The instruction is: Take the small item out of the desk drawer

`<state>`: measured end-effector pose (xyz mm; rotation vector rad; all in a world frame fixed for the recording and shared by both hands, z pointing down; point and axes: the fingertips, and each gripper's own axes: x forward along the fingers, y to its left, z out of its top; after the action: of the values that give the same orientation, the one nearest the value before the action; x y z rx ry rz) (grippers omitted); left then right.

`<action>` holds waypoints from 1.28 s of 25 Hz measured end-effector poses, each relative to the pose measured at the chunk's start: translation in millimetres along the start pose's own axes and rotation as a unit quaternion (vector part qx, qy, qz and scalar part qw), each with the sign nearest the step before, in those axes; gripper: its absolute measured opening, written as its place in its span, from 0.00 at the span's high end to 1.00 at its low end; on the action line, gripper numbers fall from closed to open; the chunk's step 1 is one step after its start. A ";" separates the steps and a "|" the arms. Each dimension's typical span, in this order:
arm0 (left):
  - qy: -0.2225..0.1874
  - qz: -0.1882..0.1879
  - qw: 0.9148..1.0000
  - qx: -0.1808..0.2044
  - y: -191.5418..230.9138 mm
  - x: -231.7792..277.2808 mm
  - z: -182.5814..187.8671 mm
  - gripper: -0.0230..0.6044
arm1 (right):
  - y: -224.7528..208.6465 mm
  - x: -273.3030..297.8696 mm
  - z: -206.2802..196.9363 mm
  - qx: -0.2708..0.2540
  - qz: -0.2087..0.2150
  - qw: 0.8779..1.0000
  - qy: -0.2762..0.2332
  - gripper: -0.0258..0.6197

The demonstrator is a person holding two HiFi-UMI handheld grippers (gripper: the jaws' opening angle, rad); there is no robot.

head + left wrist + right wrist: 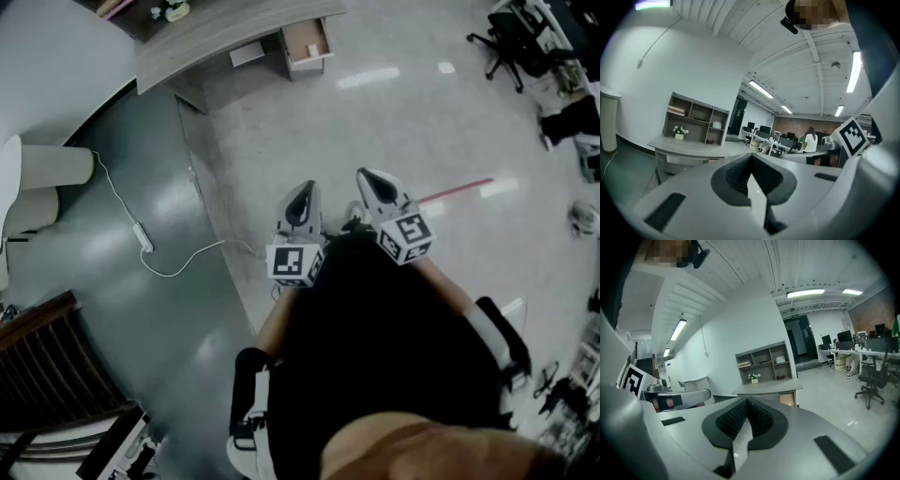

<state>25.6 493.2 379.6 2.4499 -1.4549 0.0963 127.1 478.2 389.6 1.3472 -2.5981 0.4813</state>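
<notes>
**Drawer (307,42) open across the room, both tools clenched and empty**

The pale floor (375,131) fills most of the head view. A wide stretch of it lies between the person and the tabletop (216,33), which runs along the top edge. A shelf unit (764,359) stands on the tabletop, as the right gripper view shows. The drawer sticks out from under the tabletop's right end, standing open with its brownish inside facing up. A white cable (141,234) trails over the darker floor to the person's left.

The left tool (302,192) and the right tool (373,183) are held side by side close to the person's body. Both point towards the tabletop and a little downward. Each gripper view shows its jaws pressed together with nothing between them.

The small item is presumably inside the drawer. At this range no view shows it, so where it lies in there cannot be told.

Judged from this, the step in hand is the approach, and nothing has been reached for yet. The next move calls for walking up to the drawer and looking in to find the item. After that, one tool's jaws need to open, come down round the item and close on it. The lift should then keep clear of the drawer walls.
</notes>
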 end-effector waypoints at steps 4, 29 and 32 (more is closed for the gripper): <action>0.001 -0.002 1.000 -0.011 -3.0 -1.1 -4.7 0.97 | -0.9 -1.9 -1.7 0.000 -0.002 1.000 0.001 0.96; -0.005 -0.011 1.000 -0.005 52.5 -50.7 -11.9 0.97 | 63.4 23.9 -8.0 -0.001 -0.022 1.000 -0.016 0.96; -0.007 -0.006 1.000 -0.023 55.6 -54.9 -9.8 0.97 | 68.5 28.6 -13.4 -0.004 -0.023 1.000 -0.011 0.96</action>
<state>-48.6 517.6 389.7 2.4275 -1.4317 0.0420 54.7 498.2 396.7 1.4157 -2.5769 0.4519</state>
